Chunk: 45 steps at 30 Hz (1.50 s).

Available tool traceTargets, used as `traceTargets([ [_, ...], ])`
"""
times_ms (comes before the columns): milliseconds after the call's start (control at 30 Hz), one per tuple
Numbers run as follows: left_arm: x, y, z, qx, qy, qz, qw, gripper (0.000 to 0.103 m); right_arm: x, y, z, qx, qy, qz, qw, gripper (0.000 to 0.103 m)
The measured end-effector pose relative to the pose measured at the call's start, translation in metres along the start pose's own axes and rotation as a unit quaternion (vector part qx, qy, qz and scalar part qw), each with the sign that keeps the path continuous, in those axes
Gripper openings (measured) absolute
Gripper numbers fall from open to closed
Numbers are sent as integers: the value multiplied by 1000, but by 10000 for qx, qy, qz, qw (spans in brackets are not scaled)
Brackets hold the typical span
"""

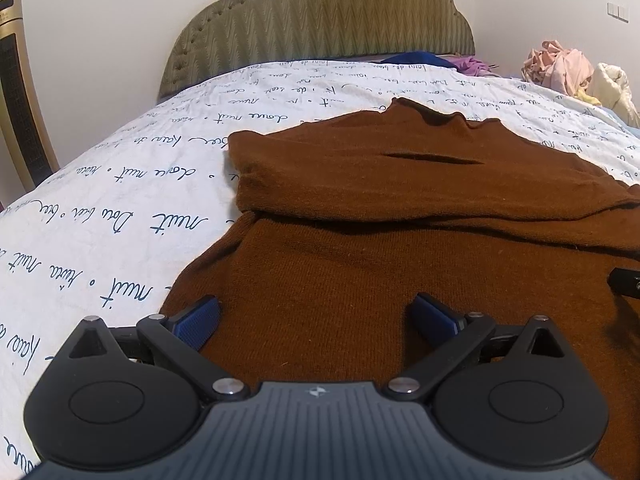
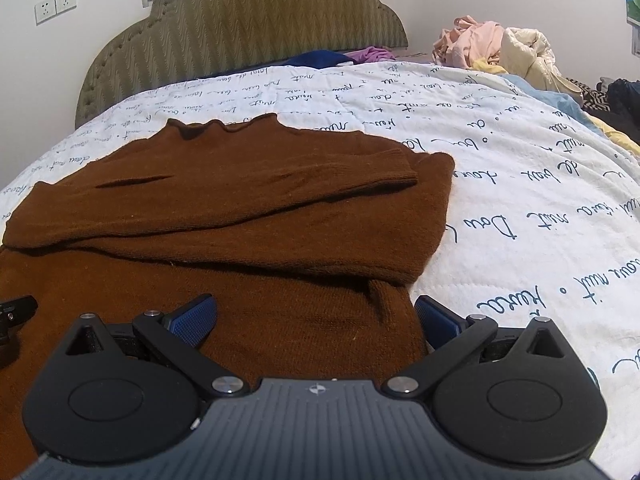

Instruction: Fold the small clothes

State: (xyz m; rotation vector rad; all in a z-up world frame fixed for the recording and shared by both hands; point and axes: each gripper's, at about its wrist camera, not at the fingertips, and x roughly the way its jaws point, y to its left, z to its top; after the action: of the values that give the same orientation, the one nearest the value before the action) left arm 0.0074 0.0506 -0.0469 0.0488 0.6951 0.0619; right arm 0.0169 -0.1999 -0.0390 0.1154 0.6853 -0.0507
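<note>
1. Brown knit sweater [image 1: 400, 264]: flat on white script-printed quilt [image 1: 120, 200], sleeves folded across.
2. Left gripper [image 1: 316, 320], right gripper [image 2: 316, 320]: fingers apart, empty, over near hem.
3. Advice: pinch both hem corners evenly, fold far.

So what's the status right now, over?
Left tongs open, right tongs open, both low over the hem. Brown sweater flat on the bedspread, sleeves folded across. Nothing in the way; laundry pile sits far off.
</note>
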Motion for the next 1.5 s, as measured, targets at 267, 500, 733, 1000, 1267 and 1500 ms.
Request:
traceTargets([
  [267,0,0,0,2,-3,2,10000,103,-11,-2,-3,197,-263,-254,9991,103],
  [500,0,0,0,5,-3,4,10000,103,-36,-14,-8,656,-870,-208,9938,103],
  [733,0,0,0,18,-6,19,10000,103,-38,3,-5,136,-891,-266,9956,103],
  [1000,-1,0,-1,20,-13,35,10000,103,-39,1,-4,213,-917,-350,9949,103],
  [1267,-1,0,-1,21,-13,35,10000,103,-39,4,-3,75,-861,-413,9954,103],
  [1500,0,0,-1,22,-13,38,10000,103,-39,-9,-1,410,-729,-446,9955,103],
])
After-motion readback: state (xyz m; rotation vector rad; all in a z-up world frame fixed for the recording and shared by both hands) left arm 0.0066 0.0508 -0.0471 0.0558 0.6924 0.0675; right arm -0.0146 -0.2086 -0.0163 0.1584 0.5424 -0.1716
